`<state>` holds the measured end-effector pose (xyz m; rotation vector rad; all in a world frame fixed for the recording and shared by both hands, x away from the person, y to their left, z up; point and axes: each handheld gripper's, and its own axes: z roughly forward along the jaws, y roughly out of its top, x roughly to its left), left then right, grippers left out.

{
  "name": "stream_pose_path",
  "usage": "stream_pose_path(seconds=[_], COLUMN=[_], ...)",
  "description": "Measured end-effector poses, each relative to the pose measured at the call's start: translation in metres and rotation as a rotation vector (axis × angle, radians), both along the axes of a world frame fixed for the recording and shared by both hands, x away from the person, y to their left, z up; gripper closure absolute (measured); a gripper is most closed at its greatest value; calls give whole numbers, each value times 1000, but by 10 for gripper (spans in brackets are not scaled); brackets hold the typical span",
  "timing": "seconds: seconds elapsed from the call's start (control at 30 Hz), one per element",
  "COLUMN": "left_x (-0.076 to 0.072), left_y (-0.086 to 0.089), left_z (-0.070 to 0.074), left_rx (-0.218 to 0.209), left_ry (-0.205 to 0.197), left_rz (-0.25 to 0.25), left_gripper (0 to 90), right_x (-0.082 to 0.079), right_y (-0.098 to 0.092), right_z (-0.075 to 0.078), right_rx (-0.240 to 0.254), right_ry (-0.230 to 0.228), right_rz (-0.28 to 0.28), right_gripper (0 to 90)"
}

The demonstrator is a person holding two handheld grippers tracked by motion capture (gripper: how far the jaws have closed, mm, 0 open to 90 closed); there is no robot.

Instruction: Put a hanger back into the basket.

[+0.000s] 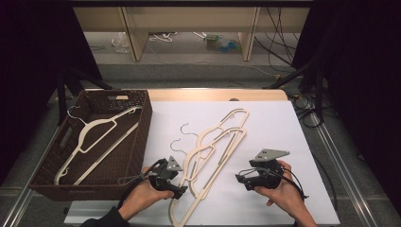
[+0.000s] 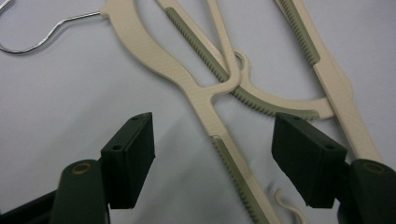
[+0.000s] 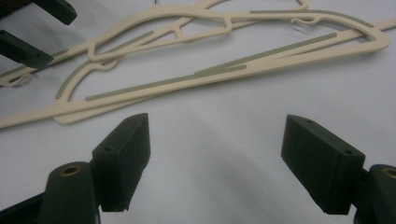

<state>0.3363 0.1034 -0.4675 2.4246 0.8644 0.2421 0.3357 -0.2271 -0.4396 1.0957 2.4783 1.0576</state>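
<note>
On the surface: 2 cream hangers [image 1: 215, 146] lie crossed on the white surface [image 1: 283, 127], beside the brown basket [image 1: 142, 137] that holds 1 more hanger [image 1: 101, 137].
Left claw [image 1: 182, 191]: wide, 1 hanger arm [image 2: 224, 140] between its jaws, not pressed.
Right claw [image 1: 241, 181]: wide, holding nothing, near the hangers.
Handling: probably light, stiff plastic; smooth parts may slip.
Where to hold: likely the ribbed grey strip [image 2: 236, 172], across the thin arm.

Just past my claws lie two cream plastic hangers [image 1: 213, 146]; one more cream hanger [image 1: 97, 142] inside one brown woven basket [image 1: 142, 123]
</note>
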Motion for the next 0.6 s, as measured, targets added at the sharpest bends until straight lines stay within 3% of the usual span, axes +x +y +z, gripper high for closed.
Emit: stream_pose_path(seconds=[0.13, 0.2, 0.3, 0.47, 0.57, 0.6], left_x=[0, 1, 3, 5, 5, 5], left_y=[-1, -1, 0, -4, -6, -6], left_z=[-1, -2, -2, -5, -5, -5], left_rx=[0, 0, 4, 41, 61, 65], left_ry=[9, 13, 32, 71, 60, 63], left_rz=[7, 13, 7, -19, -34, -34], left_gripper=[309, 318, 332, 404, 422, 447], right_x=[-1, -1, -1, 0, 0, 0], right_y=[1, 2, 0, 0, 2, 1], right_z=[0, -2, 0, -1, -2, -1], right_rx=[3, 13, 3, 1, 13, -1], right_ry=[5, -14, 4, -1, -18, -4], right_rz=[-1, -7, 0, 7, 4, 14], right_gripper=[250, 250, 251, 251, 252, 252])
